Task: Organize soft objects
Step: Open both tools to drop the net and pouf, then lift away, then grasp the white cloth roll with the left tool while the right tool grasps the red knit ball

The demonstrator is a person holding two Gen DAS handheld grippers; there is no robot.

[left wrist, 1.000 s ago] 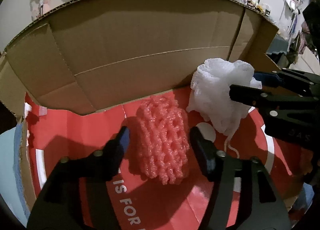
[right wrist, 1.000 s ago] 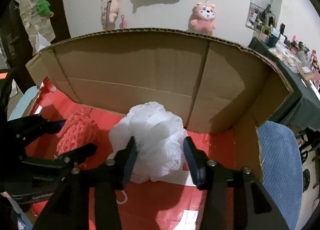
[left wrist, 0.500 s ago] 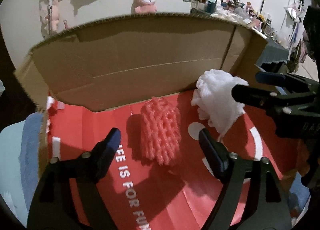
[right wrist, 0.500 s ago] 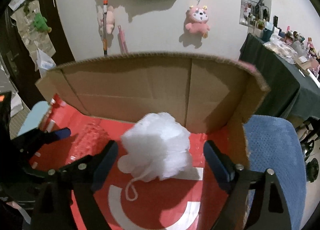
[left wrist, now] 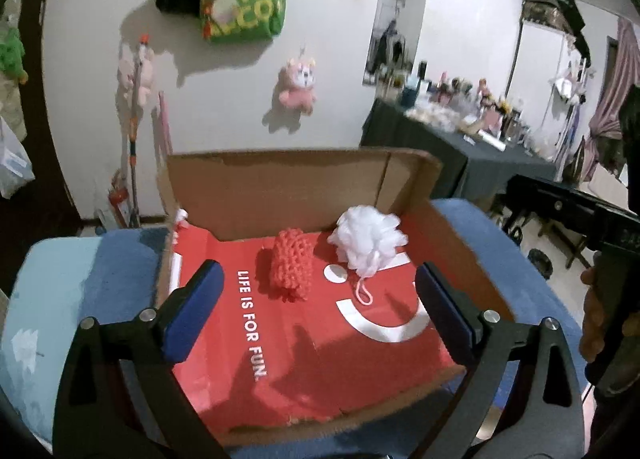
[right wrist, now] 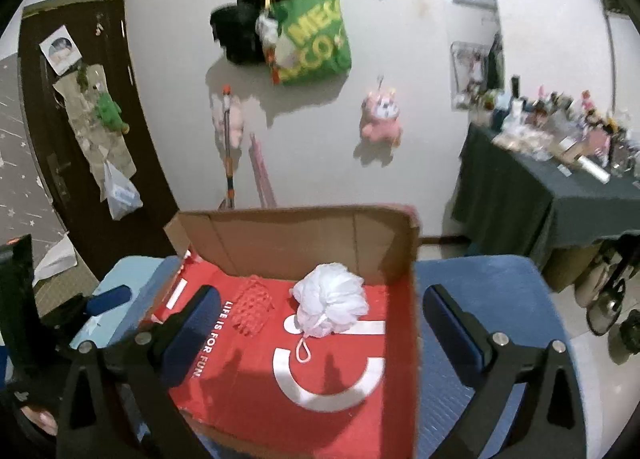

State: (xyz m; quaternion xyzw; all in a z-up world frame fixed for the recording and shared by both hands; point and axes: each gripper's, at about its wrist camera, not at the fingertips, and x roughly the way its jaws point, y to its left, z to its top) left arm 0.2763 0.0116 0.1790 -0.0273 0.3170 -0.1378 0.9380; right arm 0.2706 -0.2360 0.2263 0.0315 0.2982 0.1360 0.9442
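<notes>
Left tongs [left wrist: 316, 309] and right tongs [right wrist: 316, 335] seen opening wide, nothing held between. Red net sponge [left wrist: 291, 265] and white puff [left wrist: 370, 243] laid side by side, apart, inside cardboard box [left wrist: 280, 187], near back wall.

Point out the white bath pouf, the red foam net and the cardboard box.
white bath pouf [left wrist: 370, 240], left wrist view, middle of its ruffles
red foam net [left wrist: 291, 264], left wrist view, centre of mesh
cardboard box [right wrist: 304, 239], right wrist view, back wall
</notes>
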